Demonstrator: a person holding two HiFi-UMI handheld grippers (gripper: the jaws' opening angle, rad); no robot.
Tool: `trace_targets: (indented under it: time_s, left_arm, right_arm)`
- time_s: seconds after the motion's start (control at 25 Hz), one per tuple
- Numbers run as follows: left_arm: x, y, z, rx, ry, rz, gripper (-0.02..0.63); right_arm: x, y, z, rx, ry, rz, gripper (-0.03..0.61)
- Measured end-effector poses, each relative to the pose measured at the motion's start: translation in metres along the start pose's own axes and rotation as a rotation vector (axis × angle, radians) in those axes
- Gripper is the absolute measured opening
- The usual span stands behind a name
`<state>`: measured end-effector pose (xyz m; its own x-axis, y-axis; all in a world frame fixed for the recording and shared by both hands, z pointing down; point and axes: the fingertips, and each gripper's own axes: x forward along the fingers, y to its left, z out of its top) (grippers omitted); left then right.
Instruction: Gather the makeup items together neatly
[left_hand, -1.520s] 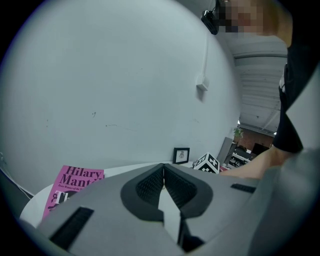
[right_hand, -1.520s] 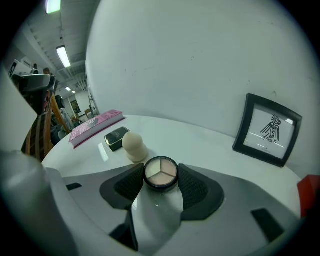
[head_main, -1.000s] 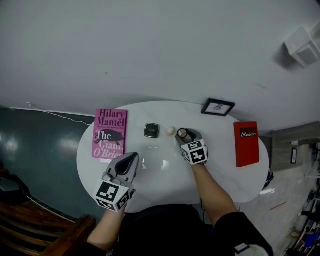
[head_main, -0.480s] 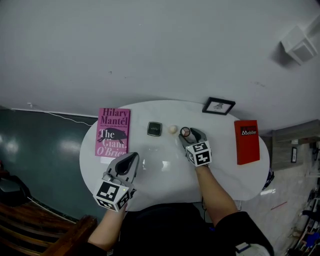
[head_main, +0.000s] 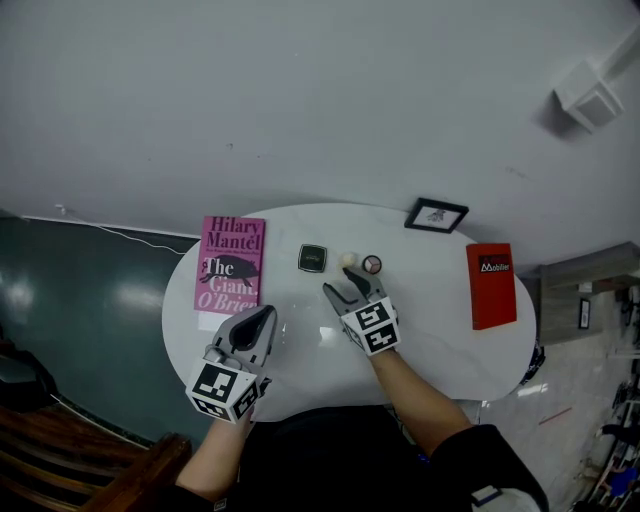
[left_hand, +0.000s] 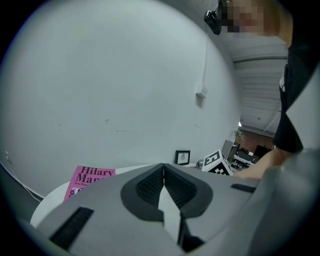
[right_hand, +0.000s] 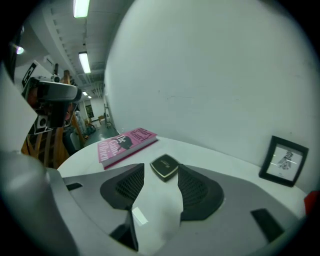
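Three makeup items sit in a row at the back of the white table (head_main: 440, 330): a black square compact (head_main: 312, 258), a small cream round piece (head_main: 347, 260) and a round jar with a pinkish top (head_main: 372, 264). My right gripper (head_main: 346, 286) stands open just in front of them, touching none. In the right gripper view the compact (right_hand: 164, 166) lies on the table a little beyond the open right gripper (right_hand: 160, 179). My left gripper (head_main: 259, 324) hovers at the front left, shut and empty; in its own view the left gripper (left_hand: 163, 168) shows closed jaws.
A pink book (head_main: 232, 265) lies at the table's left, a red book (head_main: 492, 285) at the right, and a small framed picture (head_main: 436, 214) at the back. The pink book (right_hand: 127, 142) and the frame (right_hand: 286, 160) also show in the right gripper view.
My right gripper has left the pink-topped jar beside the cream piece, drawn back toward me and to the left, and now stands open. The left gripper has stayed put.
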<state>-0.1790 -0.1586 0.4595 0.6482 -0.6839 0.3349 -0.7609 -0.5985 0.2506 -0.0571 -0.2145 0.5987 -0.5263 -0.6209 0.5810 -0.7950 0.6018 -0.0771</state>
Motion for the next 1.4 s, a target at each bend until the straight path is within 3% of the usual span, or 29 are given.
trace_targets:
  time_s: [0.12, 0.24, 0.64, 1.4]
  left_arm:
    - [-0.007, 0.003, -0.005, -0.004, 0.009, 0.013, 0.014]
    - [-0.014, 0.010, -0.009, -0.010, 0.016, 0.036, 0.013]
    - [-0.030, 0.033, -0.025, -0.052, 0.035, 0.090, 0.013]
    - [-0.033, 0.036, -0.029, -0.051, 0.044, 0.078, 0.014]
  right_arm:
    - [0.023, 0.030, -0.002, 0.026, 0.003, 0.066, 0.221]
    - [0.043, 0.033, -0.006, 0.044, 0.024, 0.081, 0.216]
    - [0.067, 0.022, -0.012, 0.055, 0.074, 0.058, 0.149]
    - [0.068, 0.018, -0.024, 0.085, 0.100, 0.027, 0.135]
